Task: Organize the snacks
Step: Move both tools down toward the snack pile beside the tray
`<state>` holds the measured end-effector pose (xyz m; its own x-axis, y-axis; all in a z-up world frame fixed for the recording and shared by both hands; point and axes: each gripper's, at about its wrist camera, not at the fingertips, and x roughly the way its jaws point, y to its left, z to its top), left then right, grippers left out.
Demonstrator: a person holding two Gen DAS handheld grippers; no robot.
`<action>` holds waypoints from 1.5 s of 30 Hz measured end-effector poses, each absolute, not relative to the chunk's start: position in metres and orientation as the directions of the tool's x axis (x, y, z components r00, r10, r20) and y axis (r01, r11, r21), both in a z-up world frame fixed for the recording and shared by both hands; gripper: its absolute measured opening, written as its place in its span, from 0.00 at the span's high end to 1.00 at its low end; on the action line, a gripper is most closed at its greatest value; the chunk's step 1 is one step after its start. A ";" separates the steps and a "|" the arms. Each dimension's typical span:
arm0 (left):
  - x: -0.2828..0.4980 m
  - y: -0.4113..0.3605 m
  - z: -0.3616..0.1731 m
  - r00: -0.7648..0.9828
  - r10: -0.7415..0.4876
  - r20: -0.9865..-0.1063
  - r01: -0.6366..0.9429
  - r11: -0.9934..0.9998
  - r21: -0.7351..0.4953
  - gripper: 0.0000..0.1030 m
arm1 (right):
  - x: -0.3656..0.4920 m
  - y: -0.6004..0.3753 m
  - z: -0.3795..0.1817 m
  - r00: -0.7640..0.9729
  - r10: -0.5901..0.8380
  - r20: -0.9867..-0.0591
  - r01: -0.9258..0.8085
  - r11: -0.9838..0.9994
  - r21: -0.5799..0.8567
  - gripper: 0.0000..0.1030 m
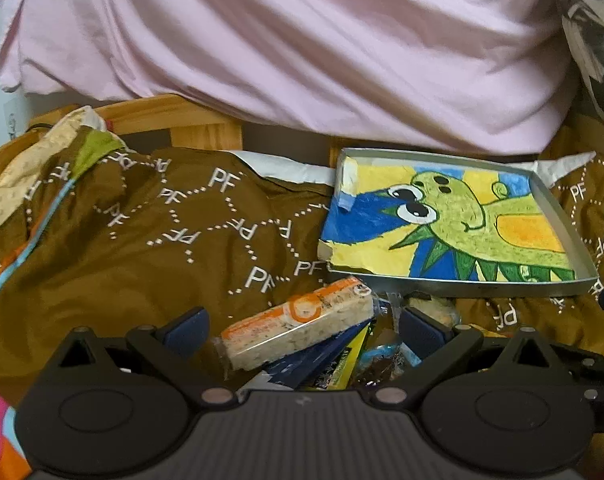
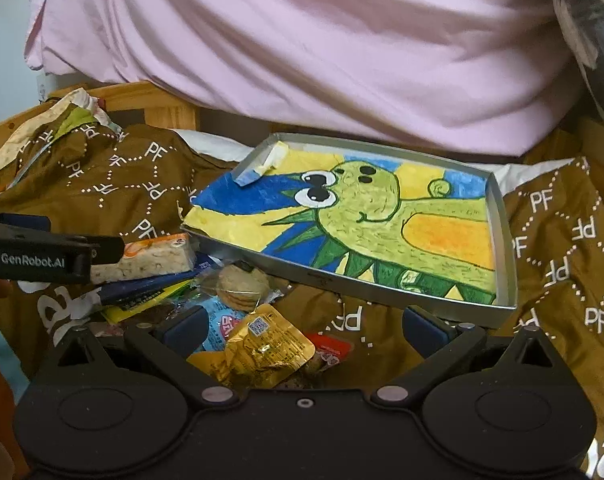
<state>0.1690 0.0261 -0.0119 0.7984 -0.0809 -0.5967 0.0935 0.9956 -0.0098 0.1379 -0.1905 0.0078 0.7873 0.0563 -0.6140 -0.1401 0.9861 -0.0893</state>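
left tongs (image 1: 302, 330) apart, straddling wrapped nougat bar (image 1: 298, 330) atop snack pile | bar's long axis ran crosswise, jaw to jaw (awkward) | right tongs (image 2: 302, 330) apart over gold packet (image 2: 262, 350) | tin tray (image 1: 582, 240) beyond-right

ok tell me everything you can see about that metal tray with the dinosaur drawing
The tray is shallow, rectangular, with thin silver metal walls. A hand-coloured paper drawing of a green dinosaur on yellow, blue and orange lines its floor; the paper's left corner curls up. No snacks lie in it. It sits tilted on the brown printed cloth, its near edge by the snack pile, under pink bedding. Neither gripper touches it.
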 end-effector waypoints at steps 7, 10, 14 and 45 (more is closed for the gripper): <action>0.181 0.023 -0.025 0.801 -0.100 -0.590 0.125 0.992 0.002 0.00 | 0.152 -0.189 -0.003 0.774 0.052 -0.631 -0.148 0.984 -0.100 0.01; 0.184 0.026 -0.032 0.795 -0.108 -0.597 0.131 0.991 -0.004 0.00 | 0.154 -0.190 -0.007 0.766 0.043 -0.641 -0.148 0.983 -0.110 0.01; 0.185 0.030 -0.038 0.775 -0.122 -0.620 0.139 0.990 -0.020 0.00 | 0.156 -0.190 -0.012 0.748 0.060 -0.661 -0.164 0.982 -0.096 0.01; 0.164 0.017 -0.056 0.621 -0.308 -0.721 0.400 0.915 -0.047 0.21 | 0.159 -0.184 -0.045 0.582 0.175 -0.794 -0.279 0.960 0.008 0.36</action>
